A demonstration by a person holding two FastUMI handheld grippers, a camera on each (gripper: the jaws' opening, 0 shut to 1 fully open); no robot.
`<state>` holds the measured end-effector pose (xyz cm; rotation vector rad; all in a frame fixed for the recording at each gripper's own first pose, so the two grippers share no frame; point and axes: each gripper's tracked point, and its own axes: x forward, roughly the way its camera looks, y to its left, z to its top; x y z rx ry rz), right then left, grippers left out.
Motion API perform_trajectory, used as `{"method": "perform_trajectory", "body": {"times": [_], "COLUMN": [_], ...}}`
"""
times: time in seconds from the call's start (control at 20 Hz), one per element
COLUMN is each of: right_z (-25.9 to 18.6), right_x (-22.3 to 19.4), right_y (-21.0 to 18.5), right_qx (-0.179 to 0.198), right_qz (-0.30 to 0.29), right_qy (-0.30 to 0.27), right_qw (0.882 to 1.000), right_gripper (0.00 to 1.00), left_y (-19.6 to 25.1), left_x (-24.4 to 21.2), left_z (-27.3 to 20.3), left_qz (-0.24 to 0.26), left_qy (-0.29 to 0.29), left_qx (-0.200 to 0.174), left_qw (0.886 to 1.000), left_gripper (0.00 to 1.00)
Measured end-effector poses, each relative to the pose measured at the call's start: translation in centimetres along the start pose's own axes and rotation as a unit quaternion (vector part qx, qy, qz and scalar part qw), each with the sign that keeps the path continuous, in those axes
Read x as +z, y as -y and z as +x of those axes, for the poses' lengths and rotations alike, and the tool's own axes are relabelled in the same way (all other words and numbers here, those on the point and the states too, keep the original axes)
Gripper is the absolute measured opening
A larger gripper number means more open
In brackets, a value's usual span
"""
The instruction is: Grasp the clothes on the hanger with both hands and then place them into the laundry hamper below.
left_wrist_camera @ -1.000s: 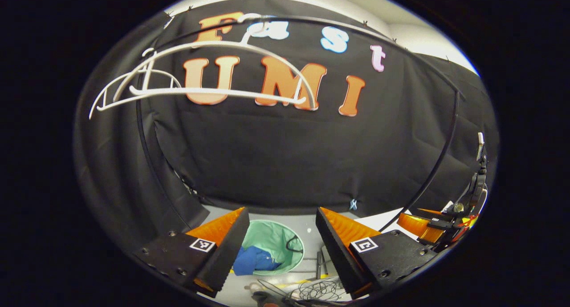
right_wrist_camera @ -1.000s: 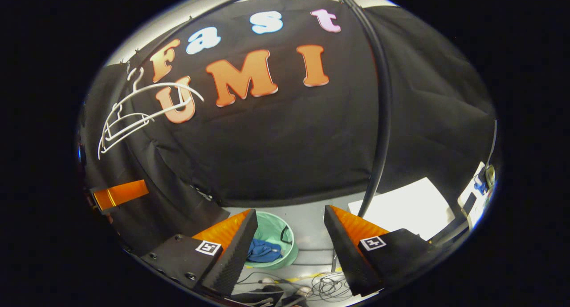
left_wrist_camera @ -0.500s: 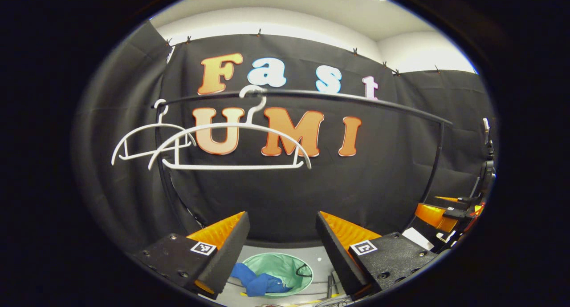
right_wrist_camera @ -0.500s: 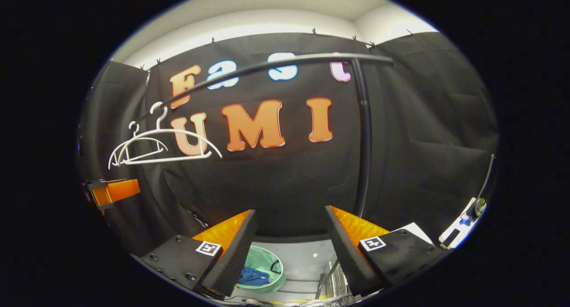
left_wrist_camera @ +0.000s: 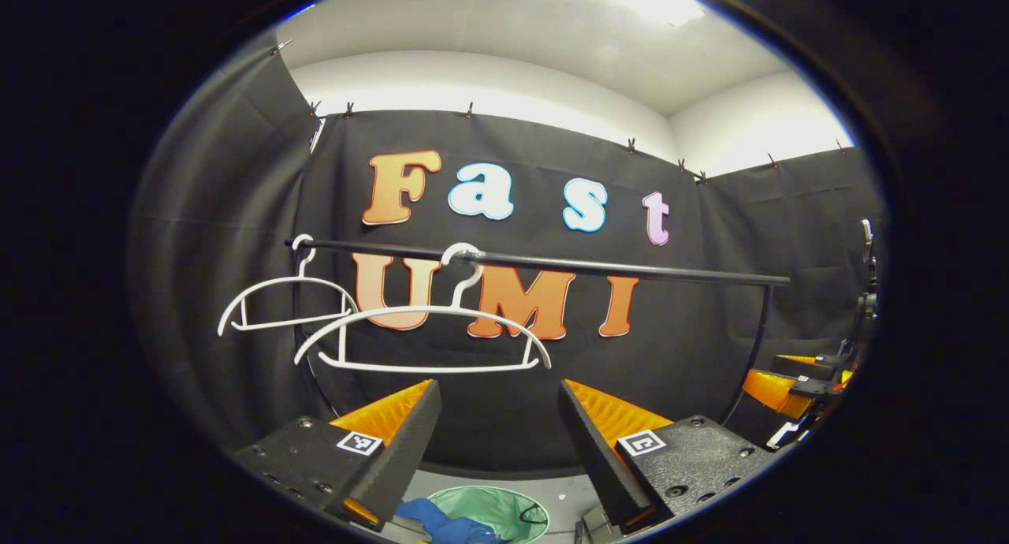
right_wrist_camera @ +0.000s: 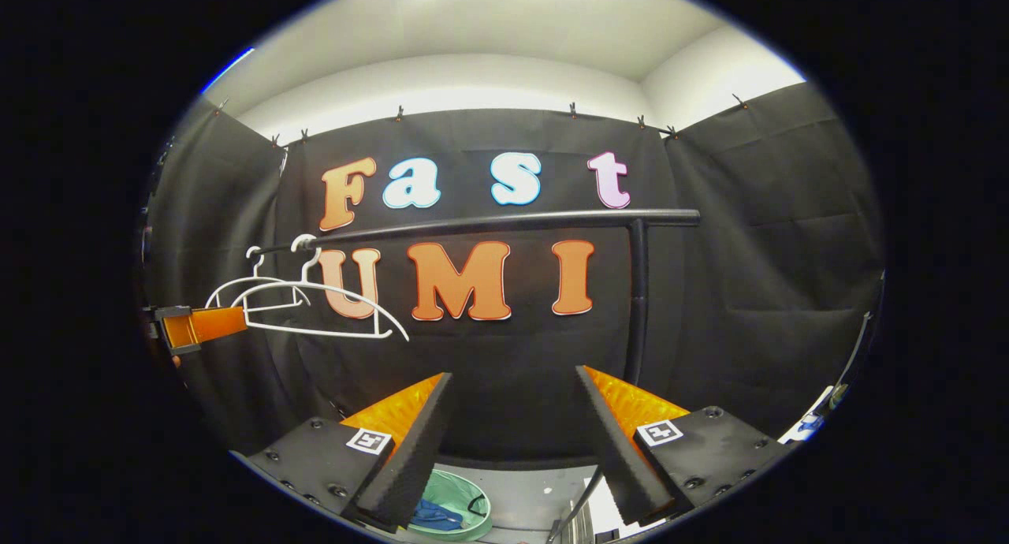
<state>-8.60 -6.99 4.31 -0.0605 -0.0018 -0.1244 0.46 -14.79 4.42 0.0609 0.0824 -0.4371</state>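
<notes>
Though raised, both tools [left_wrist_camera: 497, 441] [right_wrist_camera: 512, 441] wide, empty.

Green hamper [left_wrist_camera: 489, 508] on grey floor [right_wrist_camera: 536, 497]

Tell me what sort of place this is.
Likely a staged recording booth for a laundry task: black cloth walls, a garment rail with bare white hangers, and a green laundry hamper holding blue clothes.

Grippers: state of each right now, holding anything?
Left gripper: open, holding nothing.
Right gripper: open, holding nothing.
</notes>
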Motion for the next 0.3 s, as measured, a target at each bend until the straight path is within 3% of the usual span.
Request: {"method": "perform_trajectory", "body": {"times": [0.3], "right_z": [0.25], "right_x": [-0.18], "right_y": [0.37], "right_qx": [-0.002], "right_qz": [0.010], "right_qy": [-0.004], "right_qw": [1.000], "right_gripper": [0.89], "left_y": [-0.79], "left_x": [-0.73], "left_z": [0.42], "left_qz": [0.007], "left_qy": [-0.002], "left_qx": [0.008], "left_qw": [1.000], "left_gripper": [0.90]}}
